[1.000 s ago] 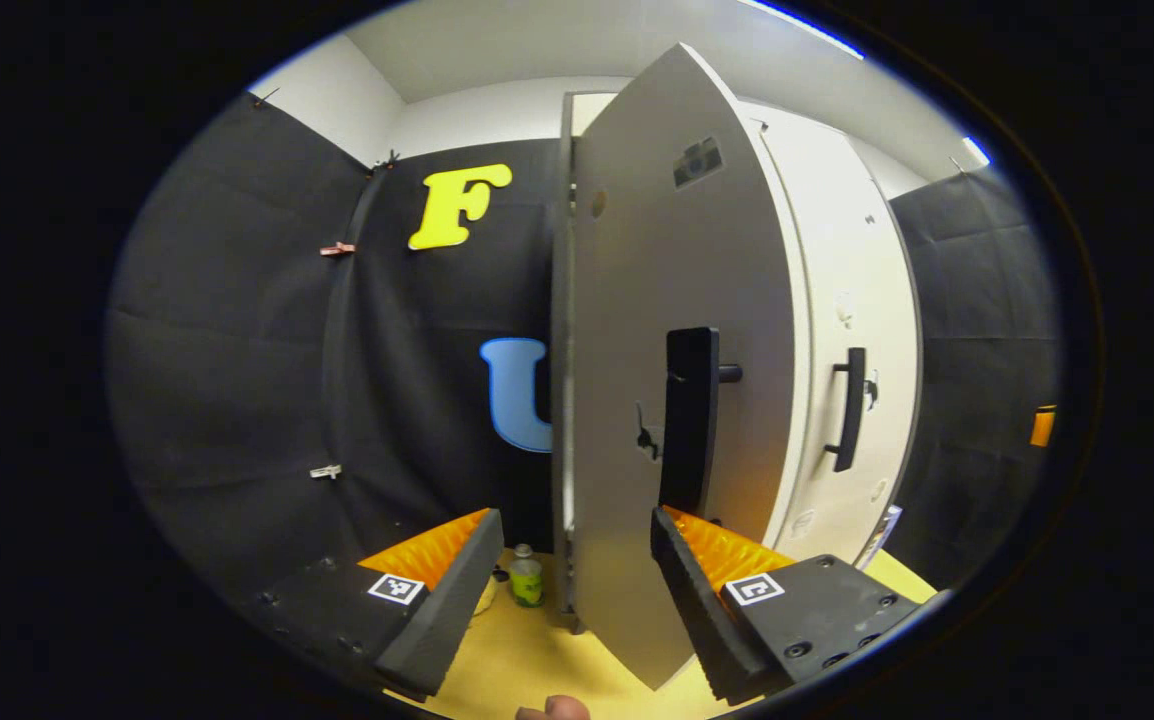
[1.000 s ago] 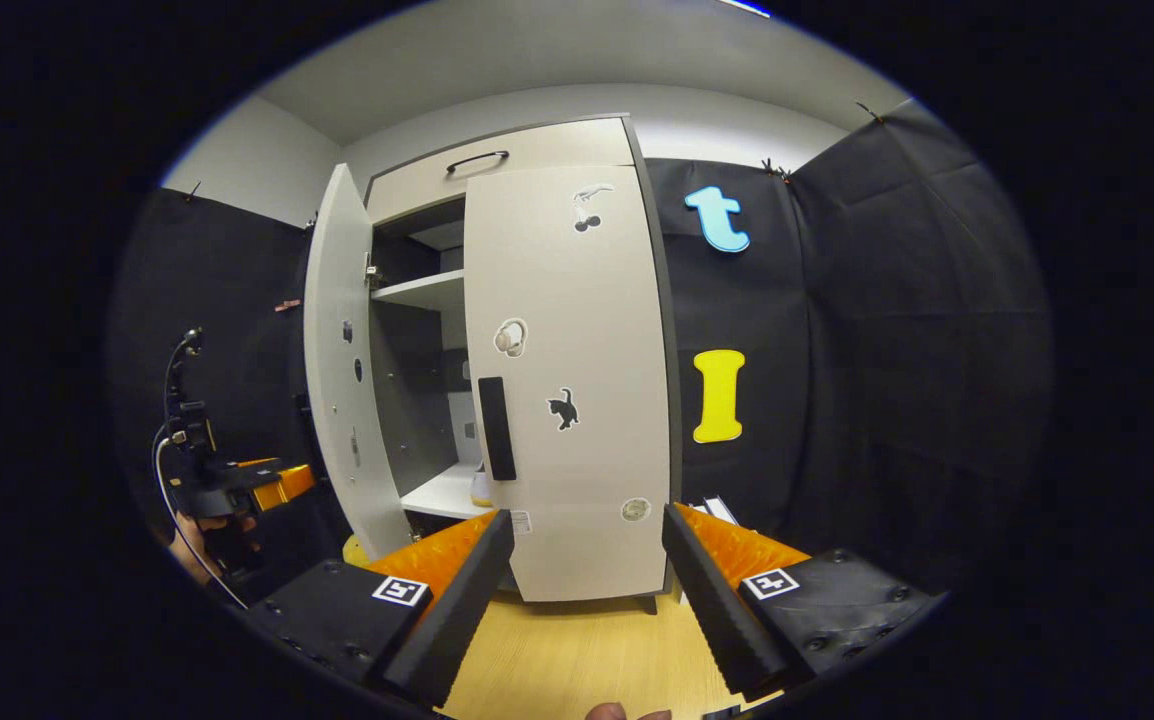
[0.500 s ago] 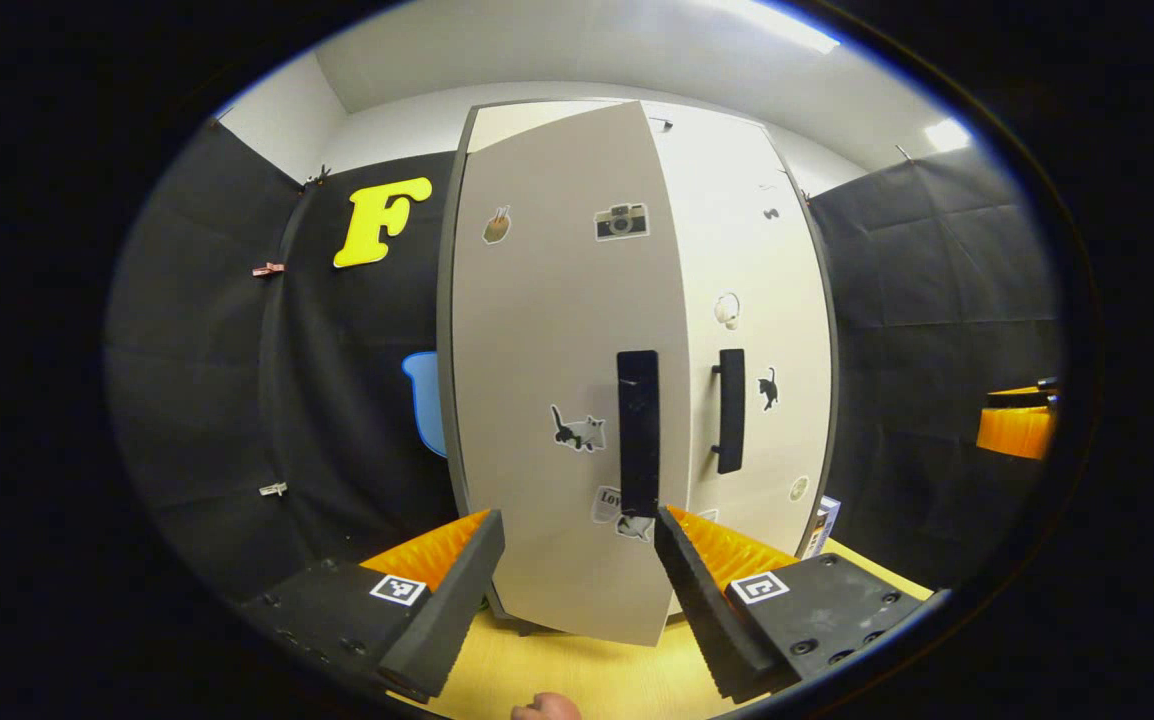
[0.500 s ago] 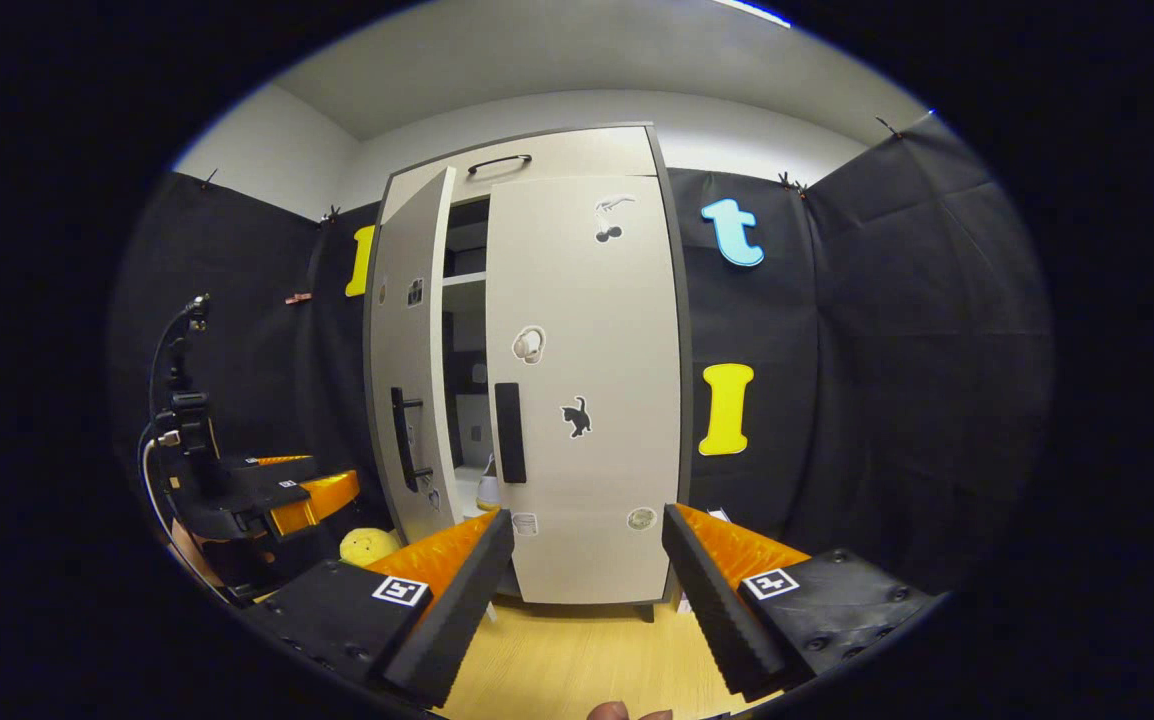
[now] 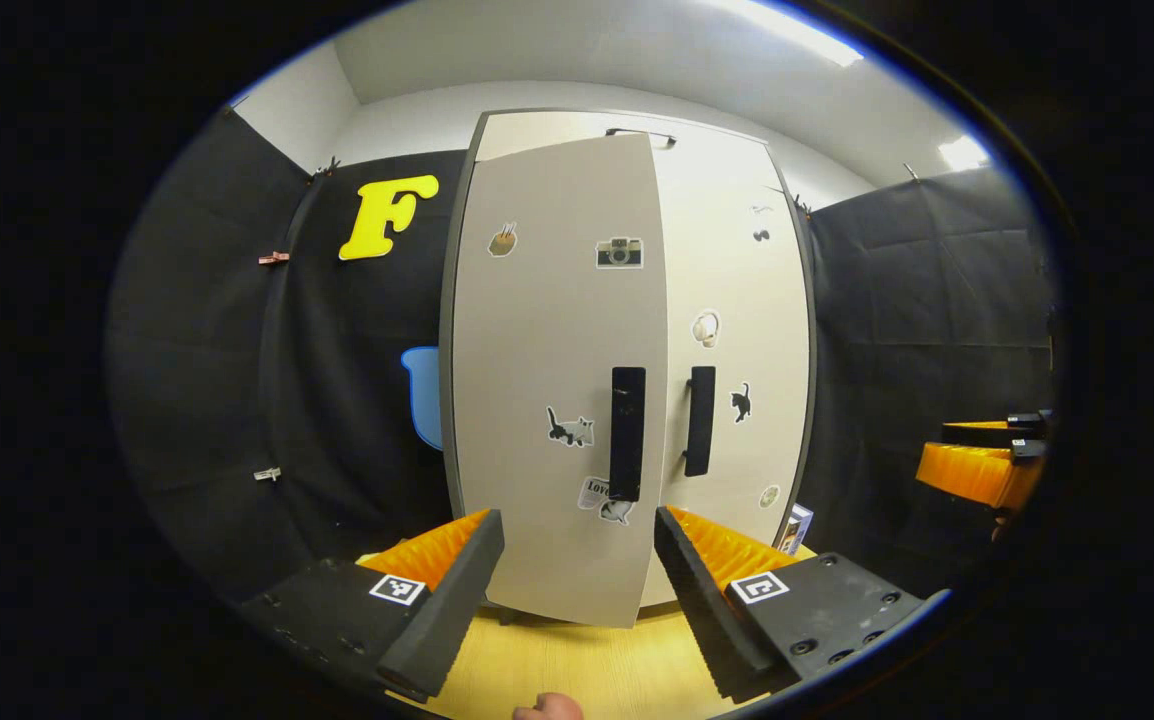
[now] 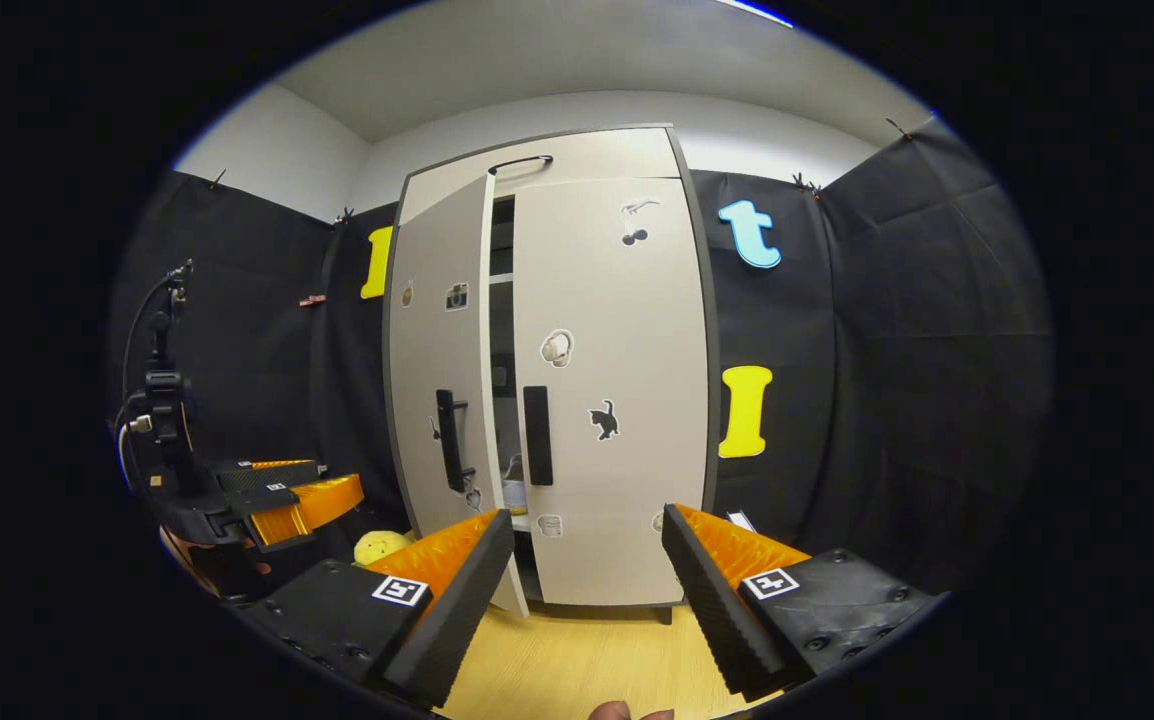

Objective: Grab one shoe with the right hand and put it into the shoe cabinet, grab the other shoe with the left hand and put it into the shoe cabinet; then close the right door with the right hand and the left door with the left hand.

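Left gripper view: left hand-held gripper [image 5: 577, 560] at bottom centre, fingers spread wide, holding nothing, facing the shoe cabinet [image 5: 627, 370] mid-frame. Left door [image 5: 552, 400] stands slightly ajar, its lower edge forward of the right door [image 5: 737, 330], which sits flush. Right hand-held gripper [image 5: 982, 462] at far right edge, state unclear here. Right gripper view: right hand-held gripper [image 6: 587, 565] wide open, empty, bottom centre. A narrow gap shows between the doors, a pale shoe [image 6: 515, 490] inside on a shelf. Left hand-held gripper at lower left, beside a yellow plush [image 6: 380, 547] on the floor.
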Demonstrator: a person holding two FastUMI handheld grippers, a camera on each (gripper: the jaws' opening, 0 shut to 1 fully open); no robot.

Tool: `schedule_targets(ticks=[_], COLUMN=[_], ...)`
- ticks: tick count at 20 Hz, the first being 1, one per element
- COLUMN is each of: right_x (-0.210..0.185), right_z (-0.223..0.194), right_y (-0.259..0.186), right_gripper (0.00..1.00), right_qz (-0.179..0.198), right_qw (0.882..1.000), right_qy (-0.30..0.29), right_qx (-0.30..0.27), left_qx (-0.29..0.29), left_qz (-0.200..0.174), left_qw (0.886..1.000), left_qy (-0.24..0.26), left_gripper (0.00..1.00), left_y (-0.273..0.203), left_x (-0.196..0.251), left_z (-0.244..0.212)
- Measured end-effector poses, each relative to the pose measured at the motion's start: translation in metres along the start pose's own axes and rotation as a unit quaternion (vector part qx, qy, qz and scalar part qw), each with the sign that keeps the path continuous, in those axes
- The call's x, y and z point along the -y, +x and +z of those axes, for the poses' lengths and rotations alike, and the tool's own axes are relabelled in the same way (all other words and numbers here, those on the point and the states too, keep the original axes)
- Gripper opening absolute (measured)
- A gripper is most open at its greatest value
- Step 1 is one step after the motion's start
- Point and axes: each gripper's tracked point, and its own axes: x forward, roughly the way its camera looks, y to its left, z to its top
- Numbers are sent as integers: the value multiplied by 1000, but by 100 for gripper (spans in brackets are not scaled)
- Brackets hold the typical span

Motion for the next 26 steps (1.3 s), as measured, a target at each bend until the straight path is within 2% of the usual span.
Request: schedule_targets(ticks=[9, 26], right_x=[-18, -14], right_z=[17, 14], right_y=[-9, -9], right_gripper=[98, 98], right_qz=[6, -2], right_qw=[1000, 1000], right_qy=[-2, -2], right_qx=[24, 27], left_qx=[9, 20], left_qz=[-14, -23], left_qw=[1000, 999], left_qy=[2, 12], left_gripper=[95, 95], left_y=[-22, -27], left_x=[13, 24], left_z=[12, 17])
